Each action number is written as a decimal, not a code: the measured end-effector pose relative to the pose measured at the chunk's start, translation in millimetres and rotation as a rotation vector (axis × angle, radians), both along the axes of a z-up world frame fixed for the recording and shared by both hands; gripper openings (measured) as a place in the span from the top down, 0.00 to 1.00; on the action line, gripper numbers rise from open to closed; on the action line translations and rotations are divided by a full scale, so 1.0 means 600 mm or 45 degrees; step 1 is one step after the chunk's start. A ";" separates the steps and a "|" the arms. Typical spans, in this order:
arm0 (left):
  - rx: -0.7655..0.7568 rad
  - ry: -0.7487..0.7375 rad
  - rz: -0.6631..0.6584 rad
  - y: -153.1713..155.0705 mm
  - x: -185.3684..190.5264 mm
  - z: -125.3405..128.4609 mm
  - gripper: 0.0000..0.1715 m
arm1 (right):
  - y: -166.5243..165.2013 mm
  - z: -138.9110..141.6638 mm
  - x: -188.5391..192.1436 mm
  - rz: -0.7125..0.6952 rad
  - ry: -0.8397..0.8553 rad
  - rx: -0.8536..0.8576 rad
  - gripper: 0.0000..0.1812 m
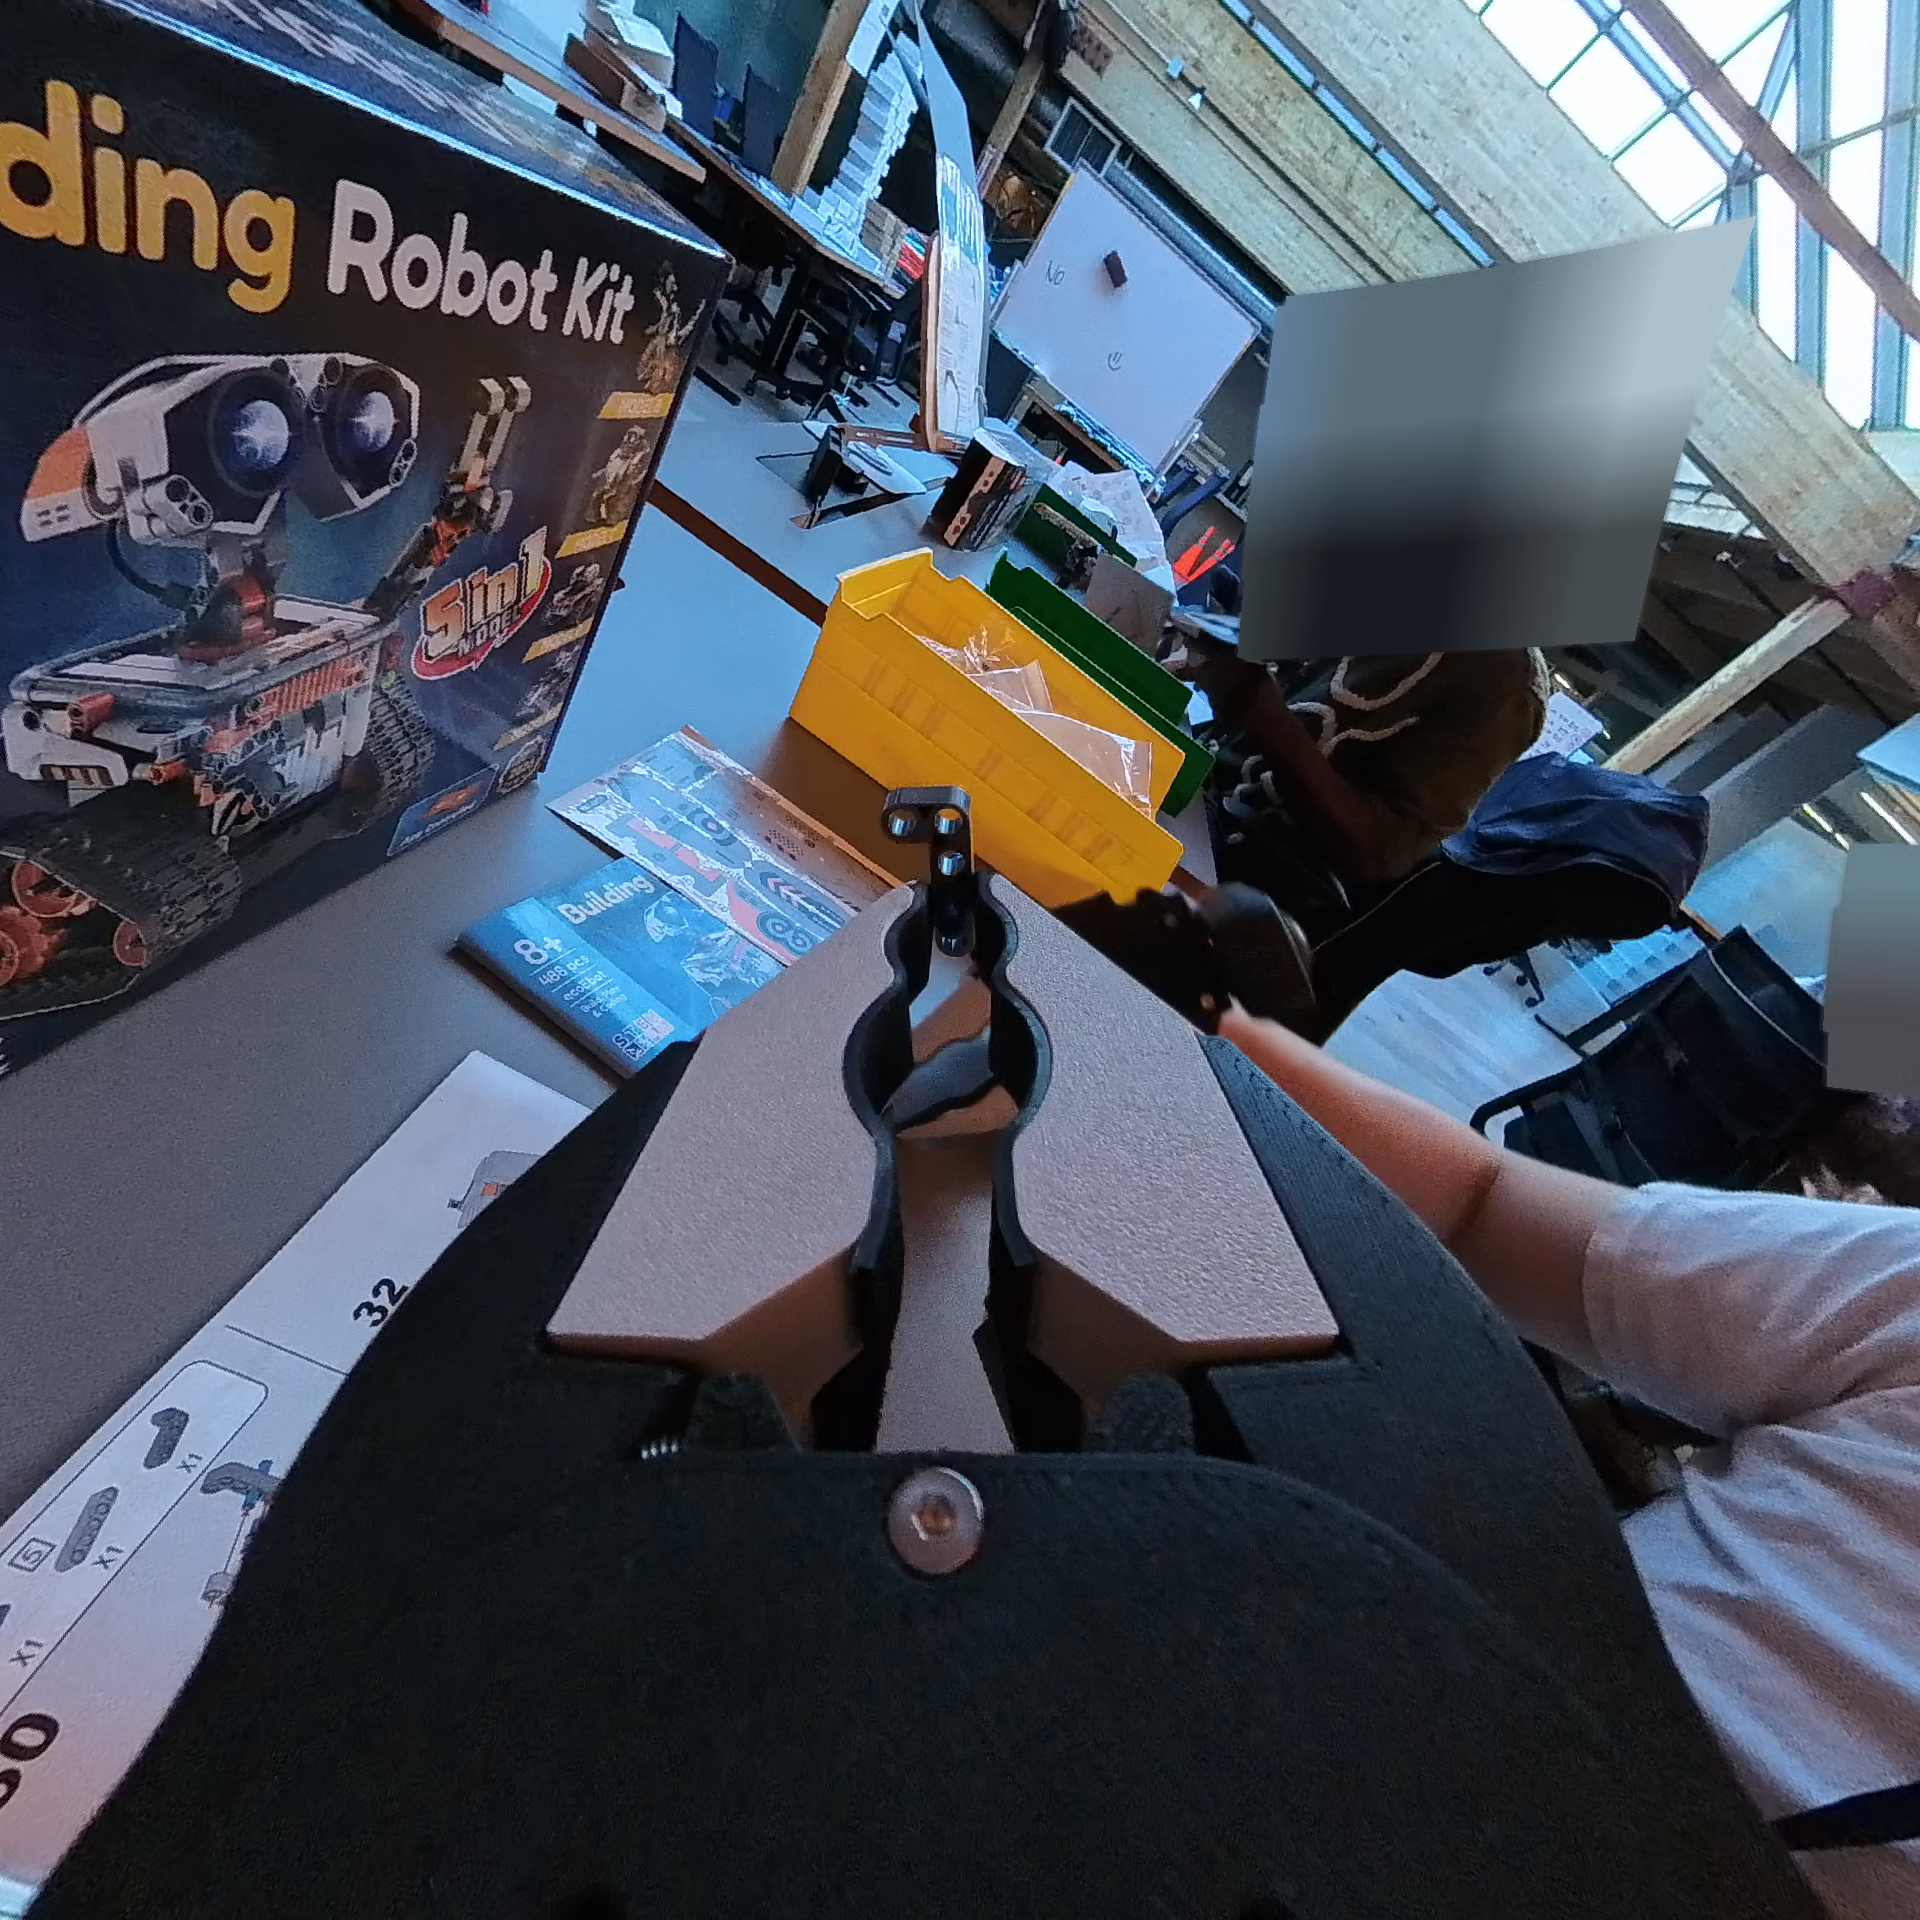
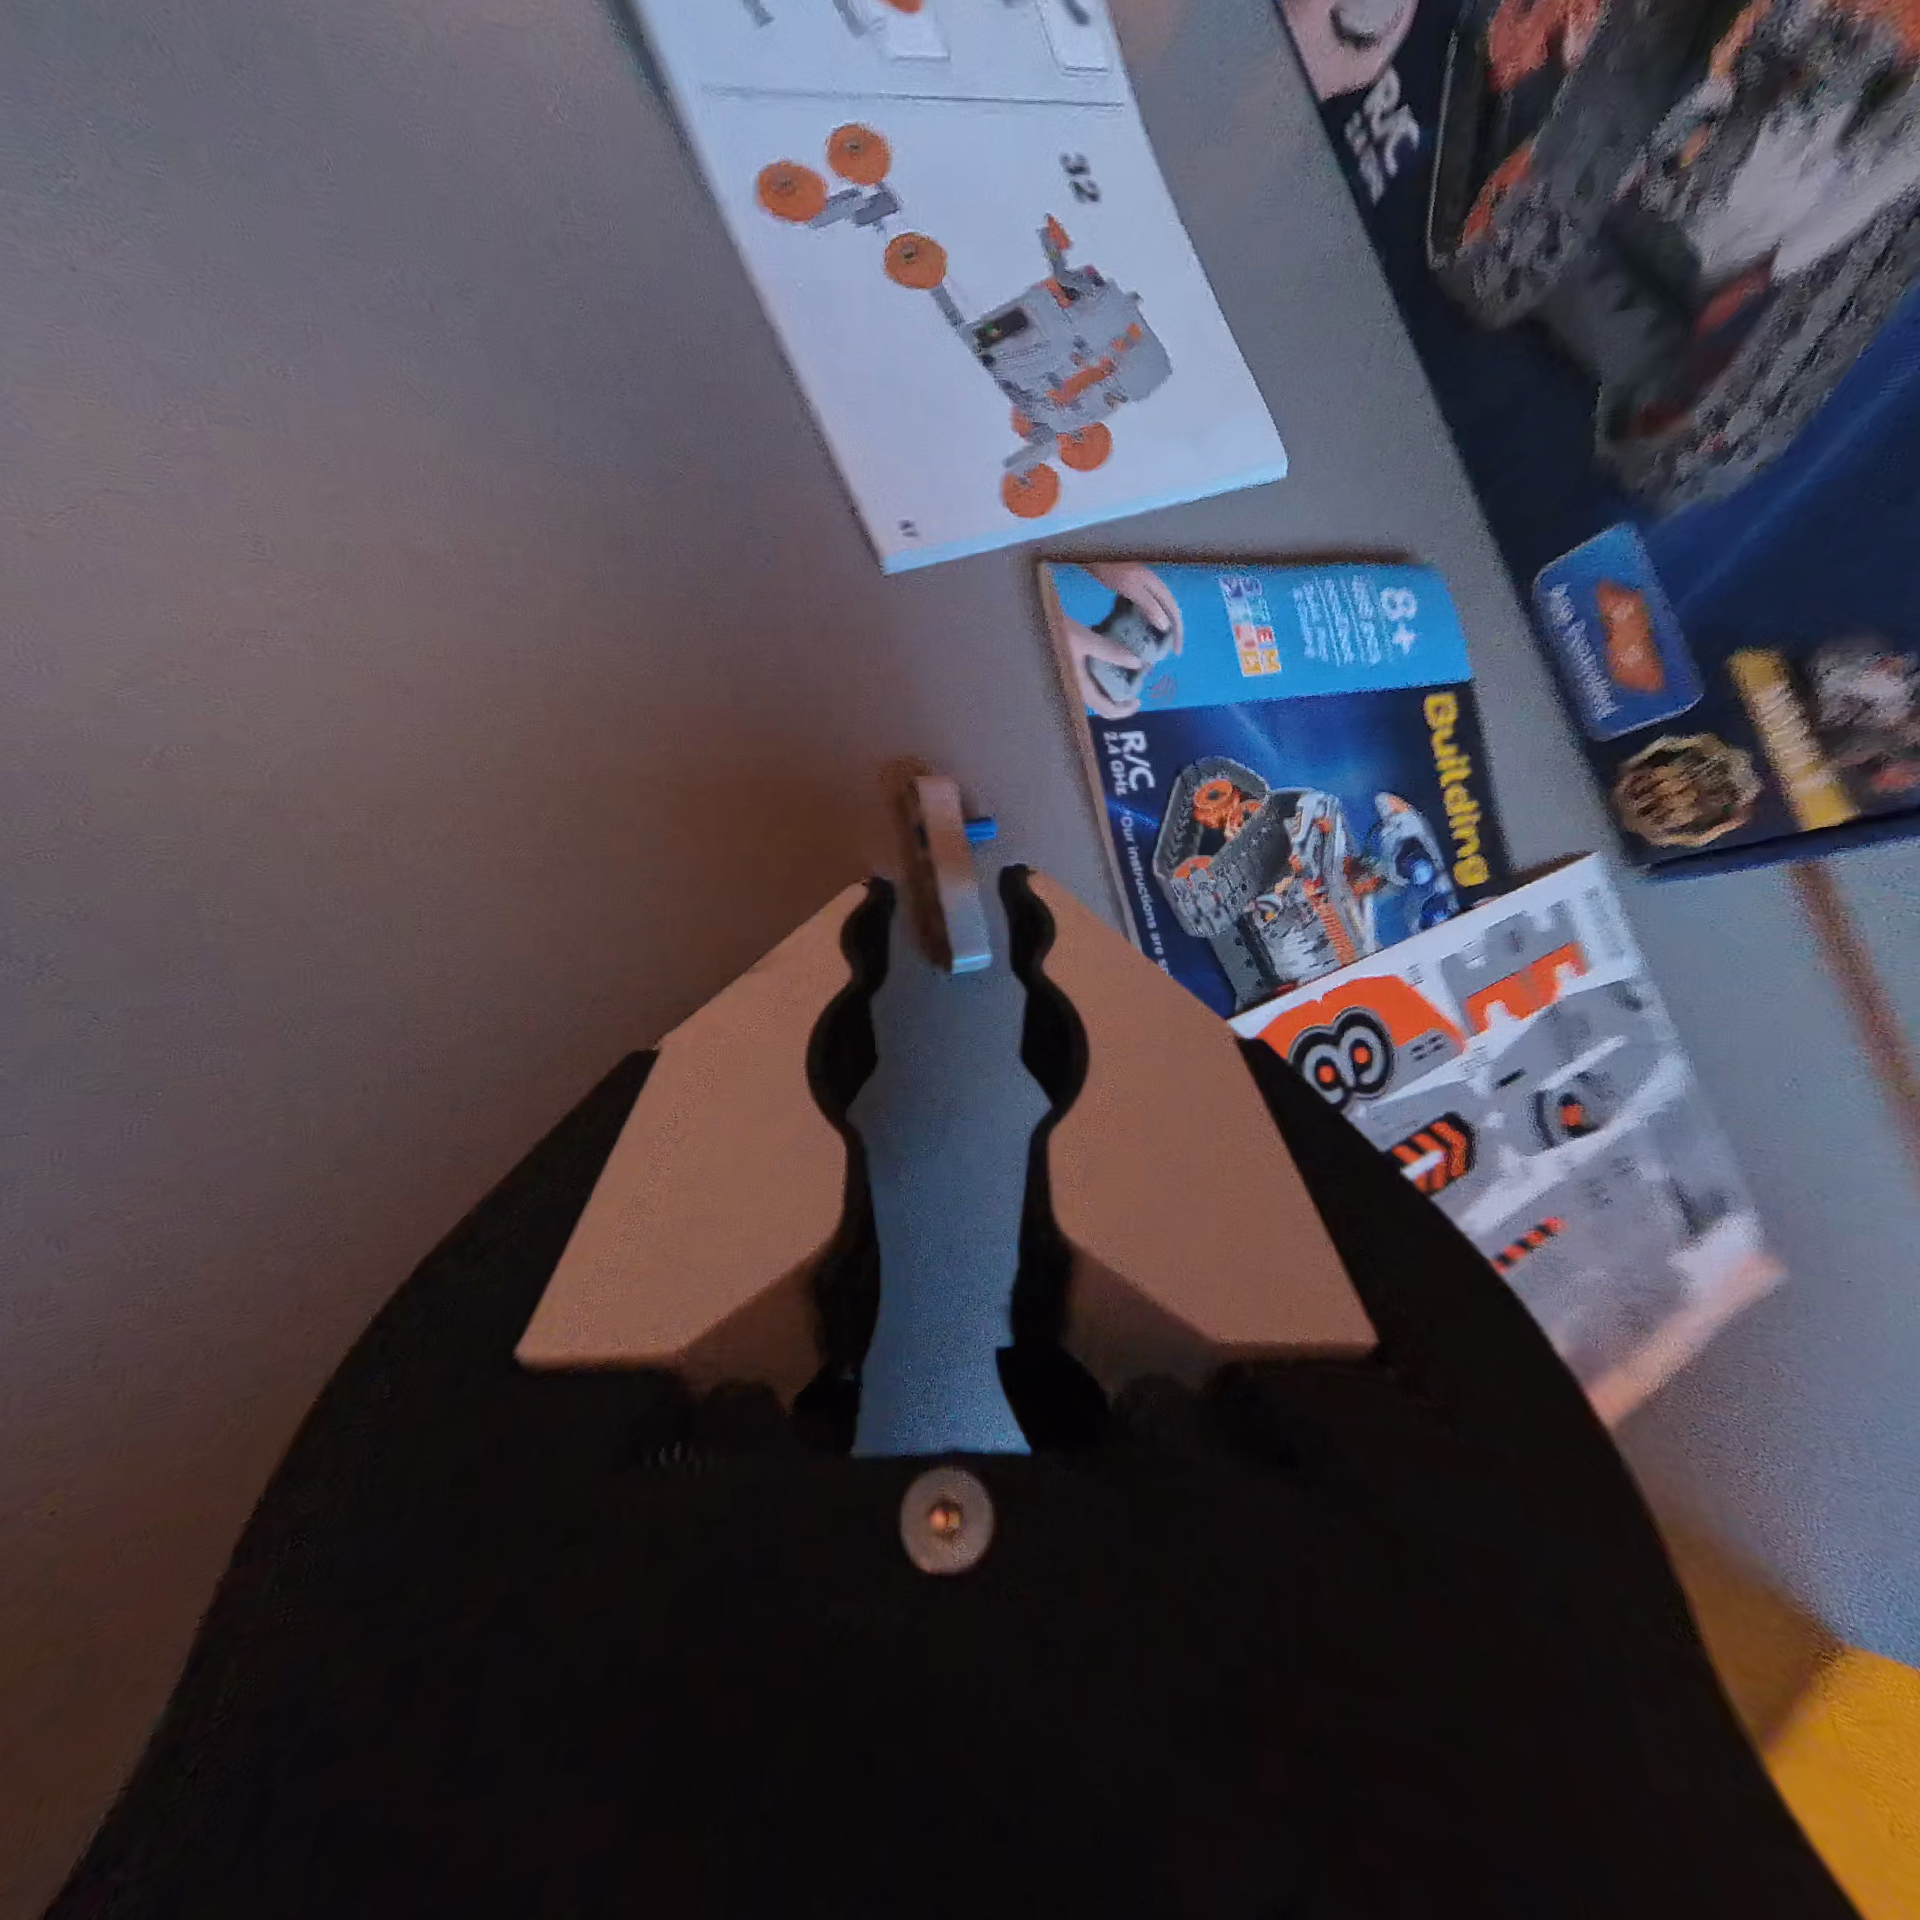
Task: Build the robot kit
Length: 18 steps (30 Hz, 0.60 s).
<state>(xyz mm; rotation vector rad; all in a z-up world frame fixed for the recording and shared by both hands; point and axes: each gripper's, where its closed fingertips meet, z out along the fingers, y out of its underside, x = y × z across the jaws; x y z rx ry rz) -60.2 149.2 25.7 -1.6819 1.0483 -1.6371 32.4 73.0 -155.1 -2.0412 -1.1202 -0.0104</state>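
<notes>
In the left wrist view, the left gripper point(image 1: 948, 914) is clamping a small black pin-hole connector point(image 1: 932, 847) between its 2 fingertips. The connector's long axis is running straight out along the fingers, with its cross-piece of 2 holes sticking out past the tips, lifted clear of the grey table point(image 1: 260, 1049). To the left of that gripper a large dark kit box point(image 1: 312, 436) is standing upright, and an open instruction sheet point(image 1: 343, 1340) is lying below it. A blue booklet point(image 1: 613, 966) and a sticker sheet point(image 1: 727, 821) are lying just ahead of the fingers, with a yellow bin point(image 1: 987, 717) holding clear bags beyond them and a green bin point(image 1: 1091, 644) behind that. At the right a person's forearm point(image 1: 1392, 1132) is reaching toward the other gripper's dark body.

In the right wrist view, which is blurred, the right gripper point(image 2: 940, 894) is holding its jaws apart with grey table showing through the gap. A small tan and grey piece with a blue pin point(image 2: 943, 878) is sitting between the 2 tips, its long axis roughly in line with the fingers and the pin pointing right. Whether either finger is touching it cannot be told. This piece is lying nearer the right gripper than the left.
</notes>
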 end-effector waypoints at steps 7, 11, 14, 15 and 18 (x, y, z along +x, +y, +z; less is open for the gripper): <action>-0.001 0.026 -0.001 0.002 0.002 -0.009 0.98 | -0.012 -0.005 -0.019 -0.027 0.503 -0.424 0.96; -0.015 0.036 -0.015 0.000 0.007 -0.015 0.97 | -0.030 0.032 -0.037 -0.210 1.153 -0.860 0.96; -0.009 0.041 -0.026 -0.004 0.010 -0.015 0.97 | -0.017 0.057 -0.024 -0.360 1.489 -0.979 0.96; -0.005 0.044 -0.028 -0.005 0.011 -0.015 0.97 | -0.022 0.058 -0.024 -0.366 1.523 -1.046 0.96; 0.002 0.054 -0.035 -0.008 0.013 -0.017 0.98 | -0.009 0.045 -0.016 -0.453 1.566 -1.119 0.96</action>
